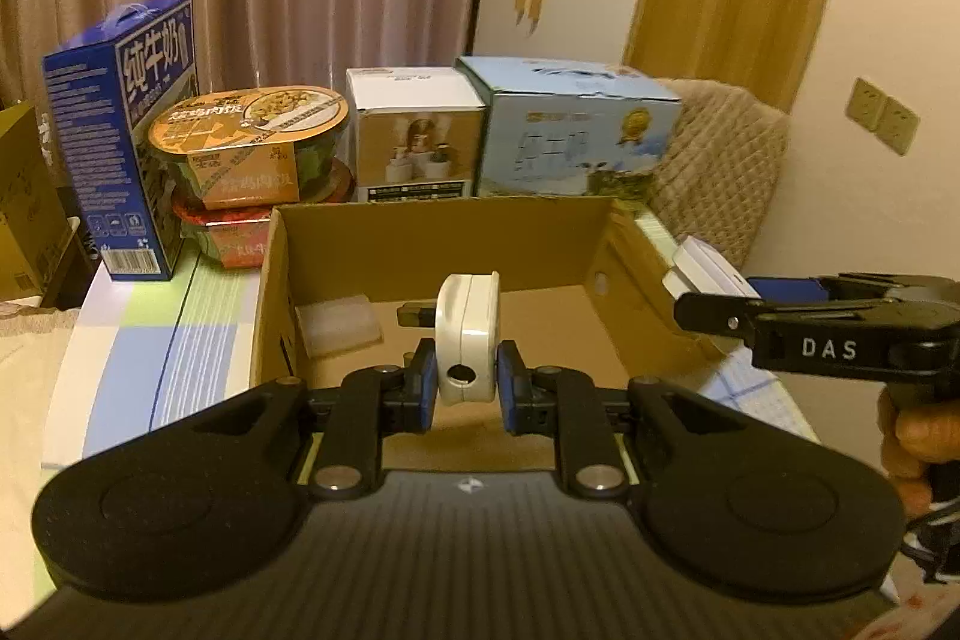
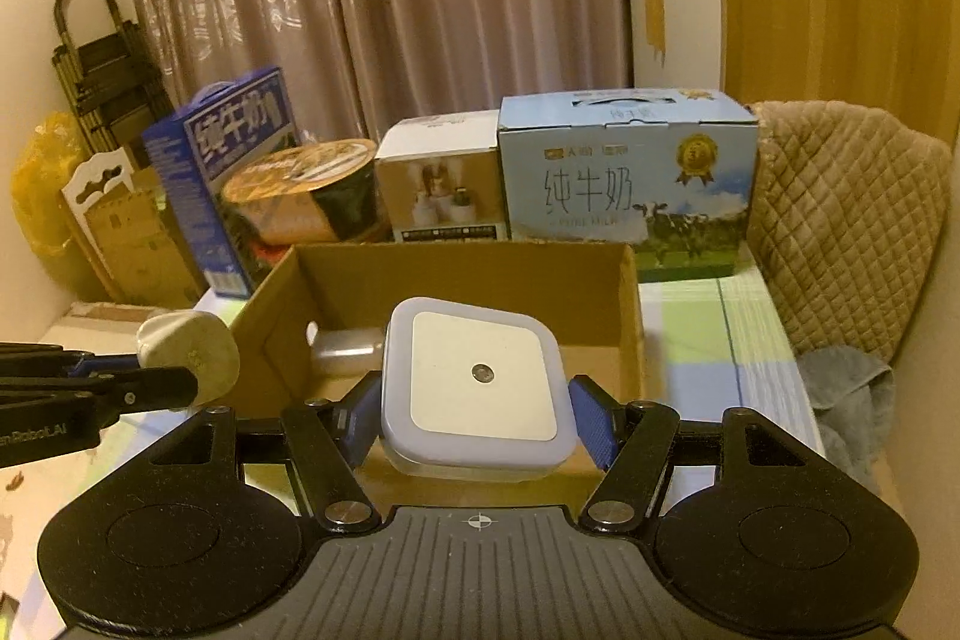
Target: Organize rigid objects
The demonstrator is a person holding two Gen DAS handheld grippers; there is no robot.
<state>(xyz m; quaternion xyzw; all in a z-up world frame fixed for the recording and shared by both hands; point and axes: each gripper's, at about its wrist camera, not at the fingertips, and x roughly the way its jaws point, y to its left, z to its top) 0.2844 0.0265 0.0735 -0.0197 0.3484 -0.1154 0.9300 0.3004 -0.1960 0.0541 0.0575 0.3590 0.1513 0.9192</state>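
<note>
My left gripper (image 1: 467, 379) is shut on a white plug adapter (image 1: 468, 334) and holds it above the near edge of an open cardboard box (image 1: 420, 244). My right gripper (image 2: 477, 418) is shut on a square white night light (image 2: 477, 388), held over the same box's (image 2: 456, 274) near edge. A small translucent container (image 1: 339, 323) lies on the box floor at the left; it also shows in the right wrist view (image 2: 345, 352). The adapter (image 2: 189, 349) in the left gripper shows at the left of the right wrist view. The right gripper (image 1: 708, 307) shows at the right of the left wrist view.
Behind the box stand a dark blue milk carton (image 1: 120, 136), stacked instant-meal bowls (image 1: 252, 142), a small white product box (image 1: 414, 136) and a light blue milk carton (image 1: 576, 130). A quilted chair back (image 2: 840, 220) and grey cloth (image 2: 852, 400) are at the right. The table has a checked cloth (image 1: 150, 358).
</note>
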